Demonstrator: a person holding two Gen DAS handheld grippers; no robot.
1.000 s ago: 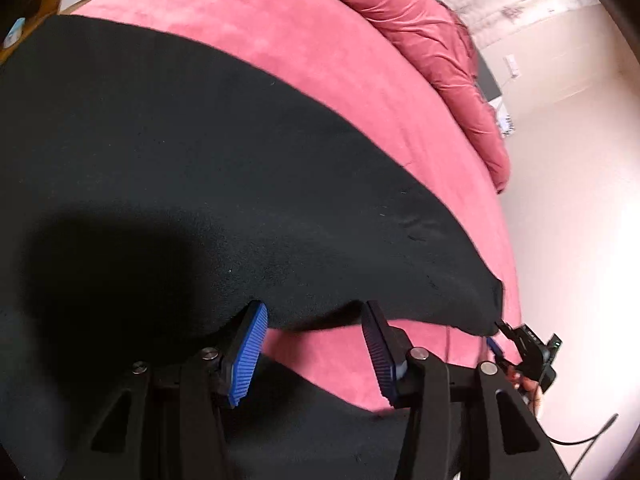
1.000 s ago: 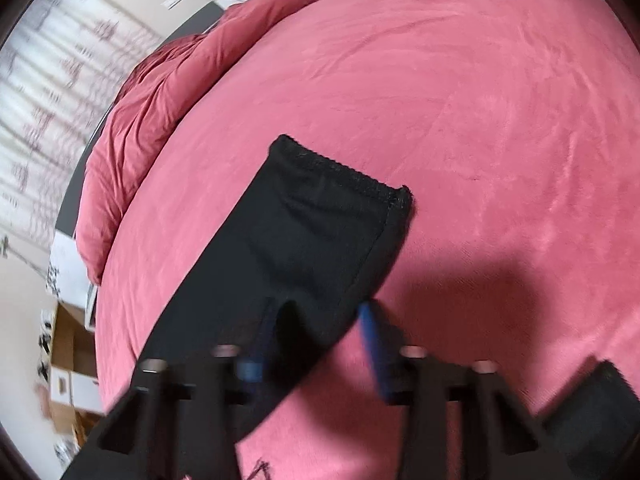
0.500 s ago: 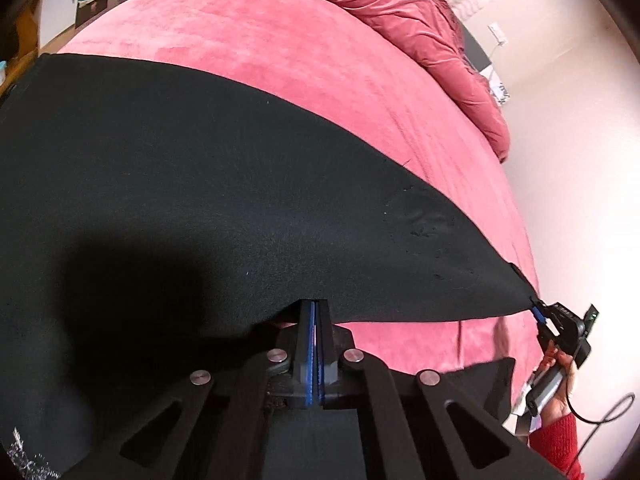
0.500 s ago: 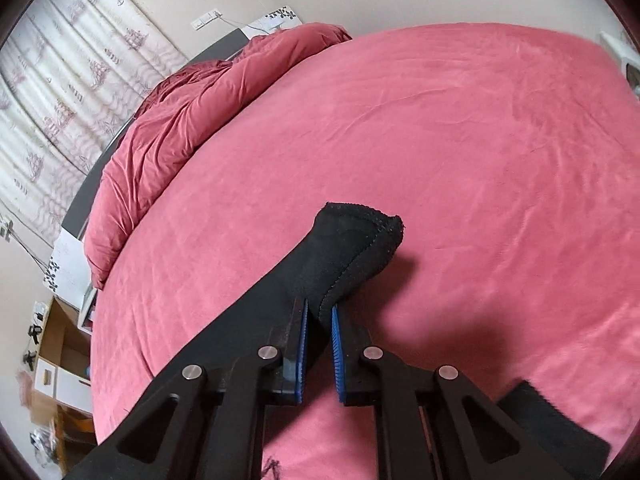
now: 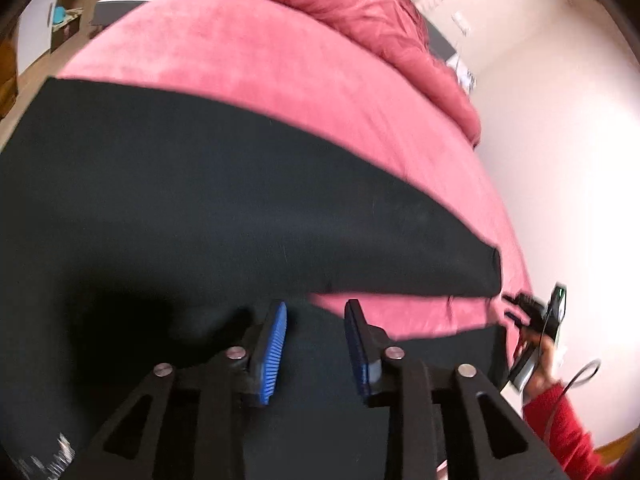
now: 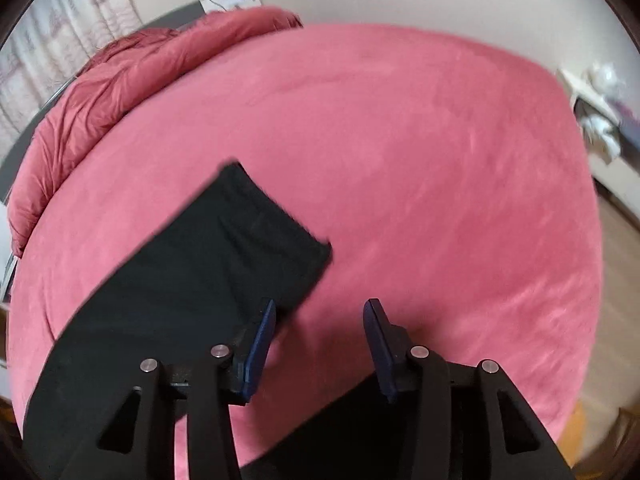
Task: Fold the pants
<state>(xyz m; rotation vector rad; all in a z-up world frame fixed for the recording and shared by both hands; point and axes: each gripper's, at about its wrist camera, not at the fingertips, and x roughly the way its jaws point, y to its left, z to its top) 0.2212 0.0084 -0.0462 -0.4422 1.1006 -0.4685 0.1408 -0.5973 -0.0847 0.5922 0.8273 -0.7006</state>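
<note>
Pants [image 5: 208, 216] of black fabric lie spread flat across the pink bed cover [image 5: 248, 60], filling most of the left wrist view, with one leg running off to the right and ending in a straight cuff near the bed's edge. The left gripper [image 5: 316, 320] hangs just over the cloth where the two legs part. Its jaws have just been opening and stand apart, and its blue pads [image 5: 274, 354] press on nothing; only dark fabric and a wedge of pink cover show in the gap. At the right edge of this view the right gripper [image 5: 520, 312] sits just past the cuff, held by a hand in a red sleeve [image 5: 560, 420]. A rumpled pink duvet [image 5: 372, 16] is heaped at the far side of the bed.

From the right wrist view, the pants [image 6: 192, 280] leg reaches diagonally up from the lower left and ends in a flat cuff on the bed cover [image 6: 420, 168]. The right gripper [image 6: 320, 312] has also just been opening; its jaws are spread, the left pad [image 6: 260, 344] over the leg's edge, with bare pink cover between the pads. Another dark piece of the pants lies under the gripper at the bottom.
</note>
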